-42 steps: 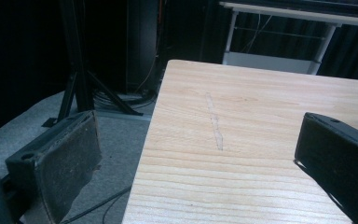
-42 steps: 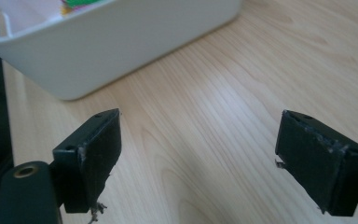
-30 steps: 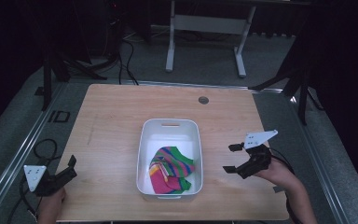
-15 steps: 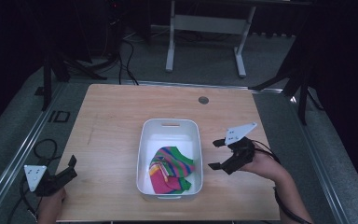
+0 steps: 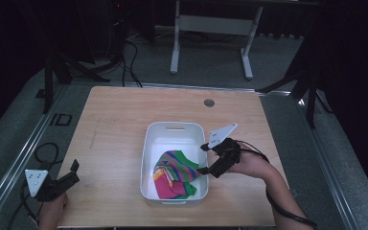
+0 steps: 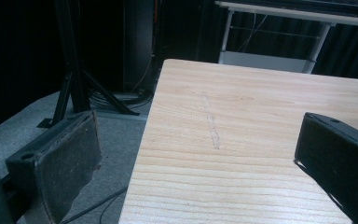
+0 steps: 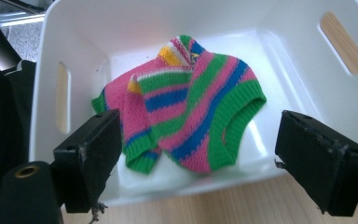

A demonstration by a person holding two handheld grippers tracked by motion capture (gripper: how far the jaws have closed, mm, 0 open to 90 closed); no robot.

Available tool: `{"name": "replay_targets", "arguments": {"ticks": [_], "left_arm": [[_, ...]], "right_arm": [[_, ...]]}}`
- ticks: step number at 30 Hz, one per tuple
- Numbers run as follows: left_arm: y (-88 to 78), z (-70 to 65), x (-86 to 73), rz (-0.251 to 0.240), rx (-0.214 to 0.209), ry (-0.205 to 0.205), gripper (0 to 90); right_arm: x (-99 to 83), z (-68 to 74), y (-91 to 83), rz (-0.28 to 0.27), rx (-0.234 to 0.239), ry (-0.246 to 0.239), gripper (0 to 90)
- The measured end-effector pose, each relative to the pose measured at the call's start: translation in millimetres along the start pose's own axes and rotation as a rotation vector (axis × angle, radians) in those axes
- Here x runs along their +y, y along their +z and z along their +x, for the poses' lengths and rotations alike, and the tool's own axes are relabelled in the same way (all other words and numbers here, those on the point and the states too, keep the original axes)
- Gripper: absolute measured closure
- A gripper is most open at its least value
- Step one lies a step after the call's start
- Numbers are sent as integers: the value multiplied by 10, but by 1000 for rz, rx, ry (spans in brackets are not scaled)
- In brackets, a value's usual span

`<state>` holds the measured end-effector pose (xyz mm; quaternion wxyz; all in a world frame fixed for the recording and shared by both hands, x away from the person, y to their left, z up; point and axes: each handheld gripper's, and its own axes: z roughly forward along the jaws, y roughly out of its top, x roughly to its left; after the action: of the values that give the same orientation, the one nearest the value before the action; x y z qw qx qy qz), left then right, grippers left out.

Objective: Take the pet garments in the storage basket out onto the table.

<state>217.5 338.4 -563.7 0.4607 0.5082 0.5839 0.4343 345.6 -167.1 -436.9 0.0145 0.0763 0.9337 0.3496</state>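
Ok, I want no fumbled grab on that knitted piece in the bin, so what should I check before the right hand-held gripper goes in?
1. Right hand-held gripper open: ok, jaws wide apart, nothing between them.
2. Aim: ok, striped sweater lies between the jaws in the right gripper view.
3. Bin wall: not ok, near wall of the white bin stands between the jaws and the sweater.
4. Sweater free: ok, nothing lies on it.
5. Left hand-held gripper away: ok, open at the table's left edge.
6. Bin steadiness: cannot tell.

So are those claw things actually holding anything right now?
No. The right gripper is open above the bin's rim, facing the striped sweater. The left gripper is open over the table's edge.
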Motion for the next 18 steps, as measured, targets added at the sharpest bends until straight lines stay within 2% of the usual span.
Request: {"name": "replay_targets", "arguments": {"ticks": [8,12,14,18], "left_arm": [[1,-4,-1,0,-2,4,9],[0,-1,0,1,-4,2,9],[0,0,0,1,-5,2,9],[-1,3,0,1,-8,0,9]], "right_arm": [[214,50,321,60,50,-37,142],[283,62,434,81,68,-40,142],[339,78,552,98,86,-50,143],[400,91,693,129,93,-50,143]]}}
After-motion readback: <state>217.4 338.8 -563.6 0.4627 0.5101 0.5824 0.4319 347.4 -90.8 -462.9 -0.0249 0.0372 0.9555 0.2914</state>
